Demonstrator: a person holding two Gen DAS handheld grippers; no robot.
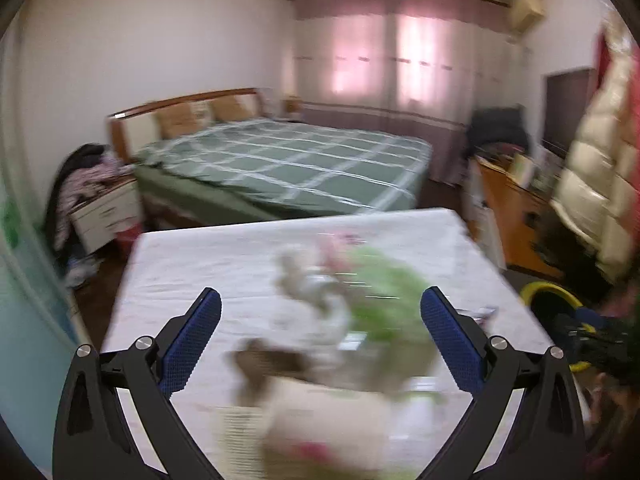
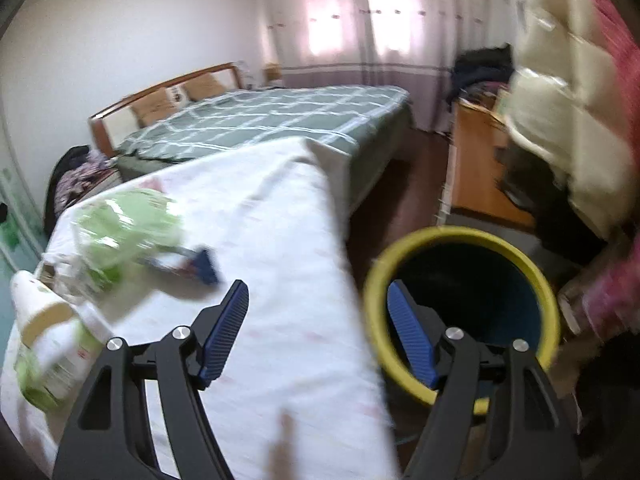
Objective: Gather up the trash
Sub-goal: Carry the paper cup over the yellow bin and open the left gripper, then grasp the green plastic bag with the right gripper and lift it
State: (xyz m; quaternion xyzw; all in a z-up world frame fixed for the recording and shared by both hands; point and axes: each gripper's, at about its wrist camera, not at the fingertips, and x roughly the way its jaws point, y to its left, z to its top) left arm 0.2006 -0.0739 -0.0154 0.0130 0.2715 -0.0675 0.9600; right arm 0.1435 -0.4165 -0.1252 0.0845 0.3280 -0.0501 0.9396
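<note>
A blurred heap of trash lies on the white-clothed table (image 1: 200, 264): a green plastic wrapper (image 1: 384, 300), crumpled tissue (image 1: 304, 280) and a brown scrap (image 1: 268, 360). My left gripper (image 1: 320, 340) is open and empty just above the heap. In the right wrist view the green wrapper (image 2: 128, 228) and a white and green bottle (image 2: 52, 344) lie at the table's left. My right gripper (image 2: 318, 336) is open and empty, straddling the table's right edge beside the yellow-rimmed bin (image 2: 464, 308) on the floor.
A green plaid bed (image 1: 288, 164) stands beyond the table. An orange cabinet (image 2: 476, 168) and hanging coats (image 2: 572, 112) are at the right. A nightstand with clothes (image 1: 96, 200) is at the left. The bin's rim (image 1: 548, 292) shows past the table's right edge.
</note>
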